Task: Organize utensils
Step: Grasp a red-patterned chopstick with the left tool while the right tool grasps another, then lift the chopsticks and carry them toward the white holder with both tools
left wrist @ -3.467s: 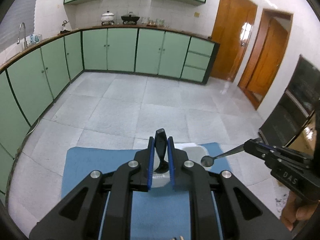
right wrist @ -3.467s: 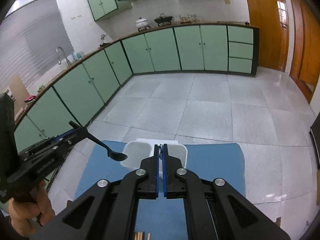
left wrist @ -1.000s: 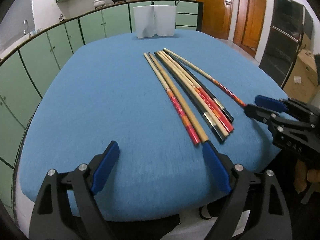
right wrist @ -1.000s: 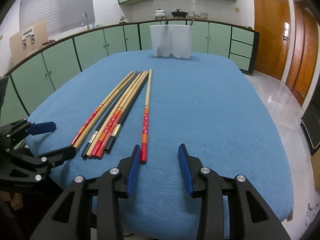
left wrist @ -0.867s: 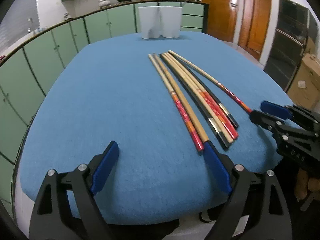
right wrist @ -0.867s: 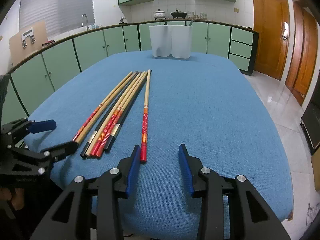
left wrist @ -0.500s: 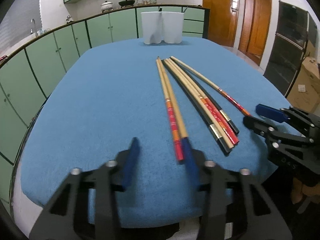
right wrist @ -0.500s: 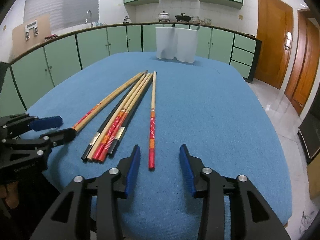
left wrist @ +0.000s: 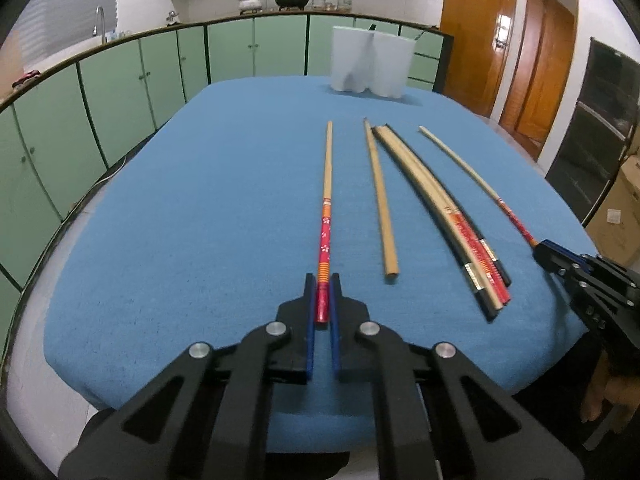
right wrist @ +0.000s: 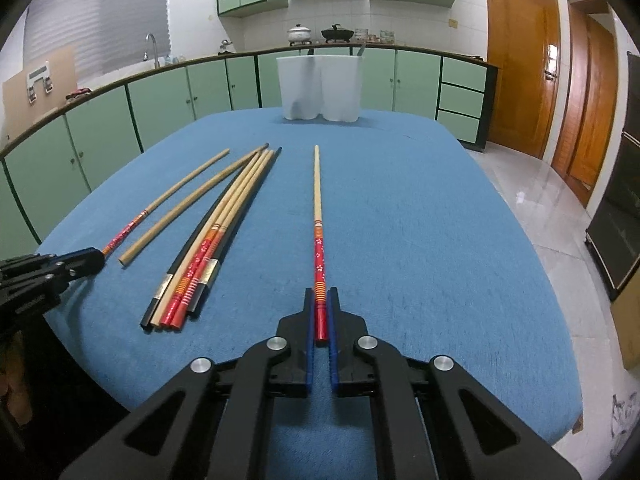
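Note:
Long chopsticks lie on a blue table. My left gripper [left wrist: 321, 280] is shut on the red end of one red-and-wood chopstick [left wrist: 327, 184]. My right gripper [right wrist: 320, 294] is shut on the red end of another red-and-wood chopstick [right wrist: 317, 200]. A plain wooden chopstick [left wrist: 380, 196] and a bundle of several chopsticks [left wrist: 444, 216] lie between the two; the bundle also shows in the right wrist view [right wrist: 224, 220]. A white two-compartment utensil holder [left wrist: 370, 65] stands at the far edge, also in the right wrist view [right wrist: 320, 88].
The blue table [left wrist: 200, 200] has a rounded near edge close below both grippers. Green kitchen cabinets [right wrist: 120, 120] run behind and to the left. Wooden doors [right wrist: 520, 60] and a dark oven [left wrist: 592, 120] are on the right.
Both grippers closed on chopstick ends. Each held chopstick has been drawn sideways out of the bundle, which has spread apart.

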`<state>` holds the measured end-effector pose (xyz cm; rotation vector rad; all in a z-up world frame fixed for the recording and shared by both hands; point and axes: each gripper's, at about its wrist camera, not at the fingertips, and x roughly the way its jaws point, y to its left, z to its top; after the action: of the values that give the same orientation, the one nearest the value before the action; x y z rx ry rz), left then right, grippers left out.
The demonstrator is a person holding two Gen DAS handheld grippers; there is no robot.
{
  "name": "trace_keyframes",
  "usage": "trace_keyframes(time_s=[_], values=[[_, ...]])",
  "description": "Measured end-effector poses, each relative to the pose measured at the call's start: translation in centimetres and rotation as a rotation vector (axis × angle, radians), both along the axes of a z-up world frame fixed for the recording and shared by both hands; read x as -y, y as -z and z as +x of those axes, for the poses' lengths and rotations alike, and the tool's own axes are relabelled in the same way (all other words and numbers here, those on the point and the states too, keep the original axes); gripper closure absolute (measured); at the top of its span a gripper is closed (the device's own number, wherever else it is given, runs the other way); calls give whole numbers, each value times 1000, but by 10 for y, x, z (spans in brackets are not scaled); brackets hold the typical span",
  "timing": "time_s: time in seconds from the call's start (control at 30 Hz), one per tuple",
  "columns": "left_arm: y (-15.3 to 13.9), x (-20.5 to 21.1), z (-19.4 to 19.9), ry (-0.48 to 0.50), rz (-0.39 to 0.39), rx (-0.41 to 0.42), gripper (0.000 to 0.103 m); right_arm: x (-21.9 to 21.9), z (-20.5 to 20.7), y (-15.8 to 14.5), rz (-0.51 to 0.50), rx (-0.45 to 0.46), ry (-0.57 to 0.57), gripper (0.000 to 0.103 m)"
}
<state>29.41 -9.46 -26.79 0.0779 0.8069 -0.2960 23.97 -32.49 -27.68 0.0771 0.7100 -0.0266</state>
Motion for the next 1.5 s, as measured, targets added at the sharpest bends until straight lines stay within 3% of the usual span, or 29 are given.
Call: trace_keyframes(time_s=[0.2,0.3,0.33,0.53,0.9,1.07,1.13,1.23,1.3,1.43,1.5], values=[[0,5,-3,37,23,19,84,-6,-7,-1,-8,1,-24,93],[1,5,-2,58,9,20,88,-10,-5,-1,-29,5,-36,93],[0,5,-2,62,-2,19,96,-11,-4,0,-35,5,-40,93],[-18,0,-6,58,-69,33,97,-13,-9,-13,-20,21,-47,96],[-98,-5,-13,46,-132,120,98,-5,-24,-93,70,90,-38,96],[-124,-12,-13,42,-137,171,97,-6,-19,-126,24,113,-57,98],[-120,-15,-12,51,-138,159,94,-7,-19,-125,3,122,-58,98],[-90,-19,-19,71,-103,144,75,-2,-20,-100,40,91,-53,97],[-66,-18,-20,96,-71,98,76,-1,-24,-70,49,48,-47,95],[-18,-10,-18,136,-15,-22,75,0,-31,-24,59,-19,-33,82],[-4,-6,-17,139,2,-48,67,1,-33,-14,61,-33,-23,72]])
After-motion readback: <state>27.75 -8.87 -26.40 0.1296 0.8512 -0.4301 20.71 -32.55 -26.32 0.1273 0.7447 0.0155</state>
